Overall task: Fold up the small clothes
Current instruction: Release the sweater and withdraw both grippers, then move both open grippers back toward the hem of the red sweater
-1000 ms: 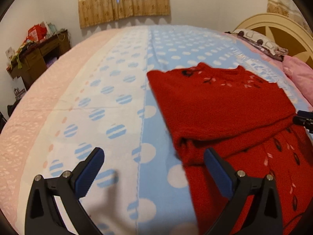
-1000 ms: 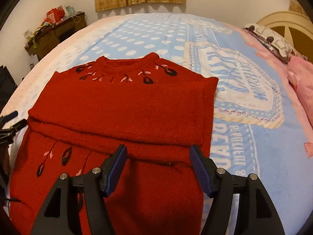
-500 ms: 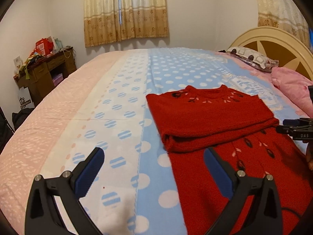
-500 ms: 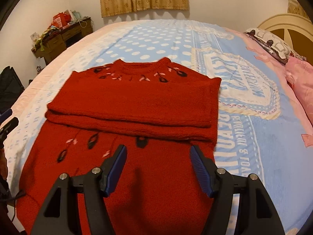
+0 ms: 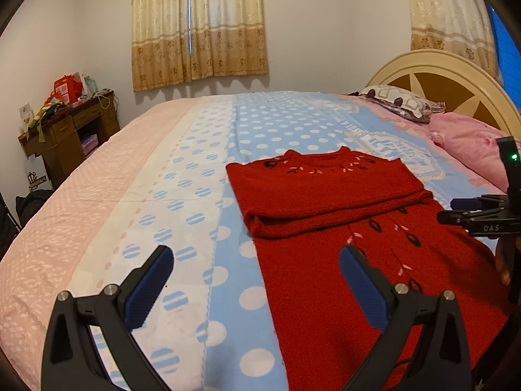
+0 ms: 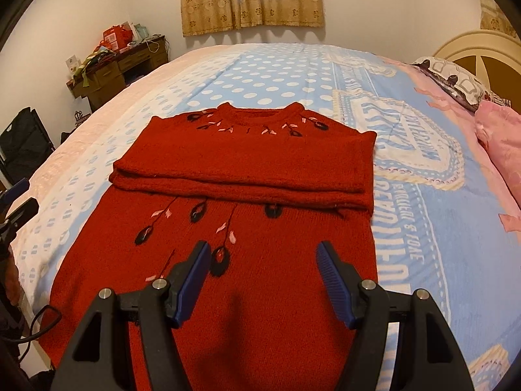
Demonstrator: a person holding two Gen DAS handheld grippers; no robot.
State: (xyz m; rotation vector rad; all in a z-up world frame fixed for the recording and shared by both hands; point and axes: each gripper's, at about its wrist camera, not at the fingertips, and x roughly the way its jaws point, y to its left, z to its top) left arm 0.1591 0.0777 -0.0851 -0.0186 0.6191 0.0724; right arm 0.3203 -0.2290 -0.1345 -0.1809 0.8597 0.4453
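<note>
Red sweater [image 6: 247, 163] with sleeves folded, on polka-dot bedspread [image 5: 182, 195]

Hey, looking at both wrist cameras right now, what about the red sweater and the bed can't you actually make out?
- Red sweater hem: cut off by the bottom edge and hidden behind the right gripper in the right wrist view.
- Sleeves: tucked under the folded band, so their layout is hidden.
- Printed text on the blanket: too distorted to read.
- Items on the dresser, left wrist view: too small to identify.
- Left gripper: open over the bed.
</note>
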